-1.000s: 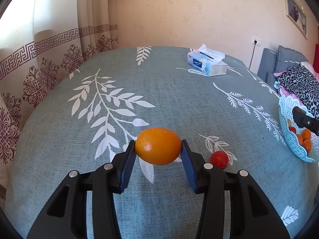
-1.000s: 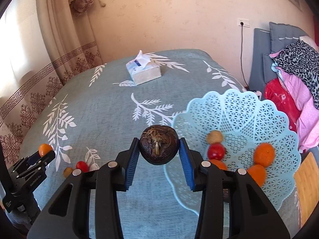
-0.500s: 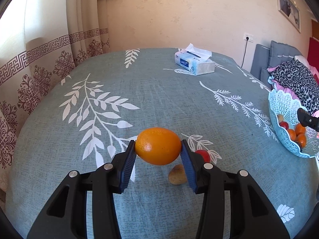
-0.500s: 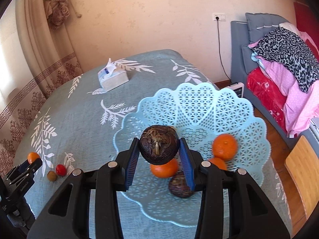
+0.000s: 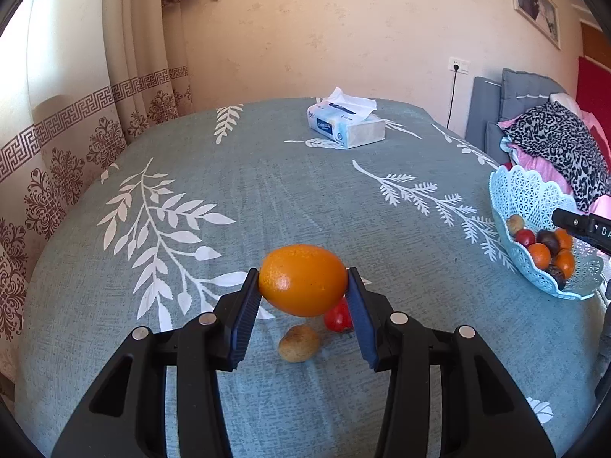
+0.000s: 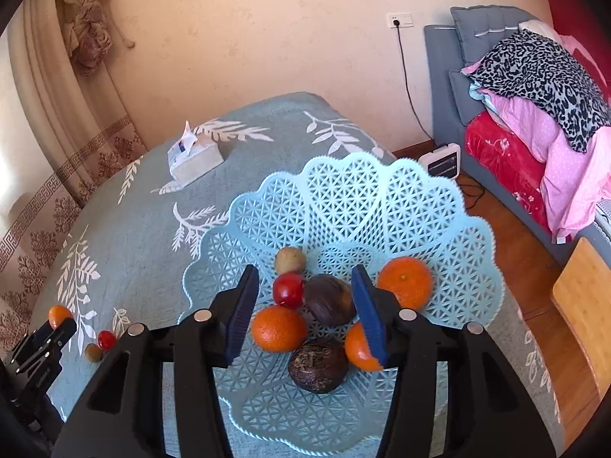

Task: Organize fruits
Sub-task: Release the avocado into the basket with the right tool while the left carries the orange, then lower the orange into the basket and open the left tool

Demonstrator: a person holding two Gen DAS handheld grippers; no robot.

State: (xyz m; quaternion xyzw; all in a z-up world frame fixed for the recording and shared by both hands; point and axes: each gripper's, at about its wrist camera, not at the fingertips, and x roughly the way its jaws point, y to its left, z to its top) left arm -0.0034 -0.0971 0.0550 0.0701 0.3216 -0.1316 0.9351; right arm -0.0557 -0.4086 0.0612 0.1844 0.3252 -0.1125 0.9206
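My left gripper (image 5: 301,286) is shut on a large orange (image 5: 303,280), held above the grey-green leaf-print tablecloth (image 5: 267,198). Under it on the cloth lie a small red fruit (image 5: 338,318) and a small brown fruit (image 5: 298,343). My right gripper (image 6: 305,274) hovers over the light-blue lattice basket (image 6: 343,191), its jaws opening with nothing pressed between the pads. A dark brown round fruit (image 6: 328,299) lies in the basket below them, beside a second dark fruit (image 6: 318,364), oranges (image 6: 278,328) and a red fruit (image 6: 288,290).
A tissue box (image 5: 345,128) stands at the far side of the table. The basket (image 5: 534,198) sits near the table's right edge. Beyond it are a grey sofa with piled clothes (image 6: 534,76) and a wooden chair (image 6: 584,305). Curtains hang at the left.
The right gripper moved over the basket and let go of the dark fruit, which now lies in the basket. The left gripper drifted with the orange, bringing the red and brown fruits under it.
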